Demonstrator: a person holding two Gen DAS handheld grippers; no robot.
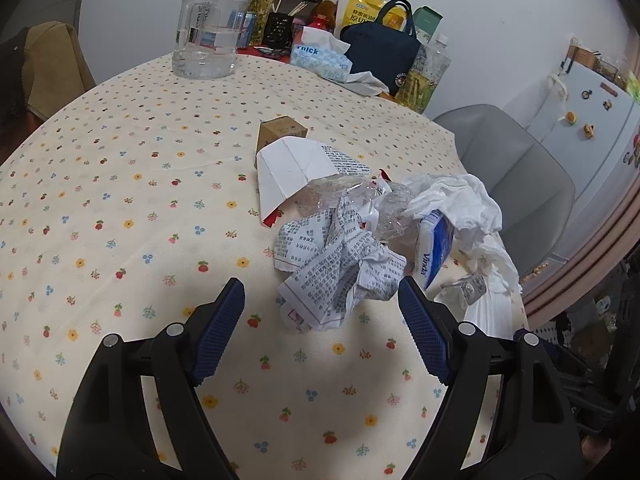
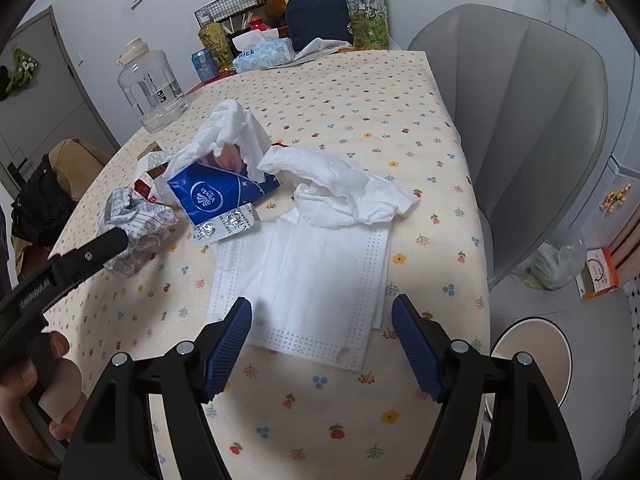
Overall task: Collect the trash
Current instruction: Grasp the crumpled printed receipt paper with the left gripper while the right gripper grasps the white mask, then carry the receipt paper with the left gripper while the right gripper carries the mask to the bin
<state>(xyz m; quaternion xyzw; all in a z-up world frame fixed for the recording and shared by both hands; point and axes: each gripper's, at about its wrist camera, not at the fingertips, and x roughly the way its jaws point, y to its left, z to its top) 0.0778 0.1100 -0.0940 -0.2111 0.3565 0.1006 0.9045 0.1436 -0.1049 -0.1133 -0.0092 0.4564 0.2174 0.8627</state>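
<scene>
A crumpled printed paper [image 1: 336, 268] lies on the flowered tablecloth [image 1: 120, 200], partly between the tips of my open left gripper [image 1: 320, 286]; the pads stand clear of it. Behind it sit a clear plastic wrapper [image 1: 360, 200], a blue tissue packet [image 1: 434, 244], a foil blister pack [image 1: 472, 286] and crumpled white tissue [image 1: 452, 200]. In the right wrist view my right gripper [image 2: 322, 304] hangs open over a flat white sheet [image 2: 312, 280], not touching it. The tissue packet [image 2: 212, 196], blister pack [image 2: 226, 226] and crumpled tissue [image 2: 344, 192] lie beyond.
A folded white carton [image 1: 288, 172] and small brown box [image 1: 280, 132] sit mid-table. A water jug [image 1: 208, 28], tissue box [image 1: 320, 60], navy bag [image 1: 384, 52] and bottles line the back. A grey chair [image 2: 520, 120] stands past the table's right edge, a round white container [image 2: 528, 352] below.
</scene>
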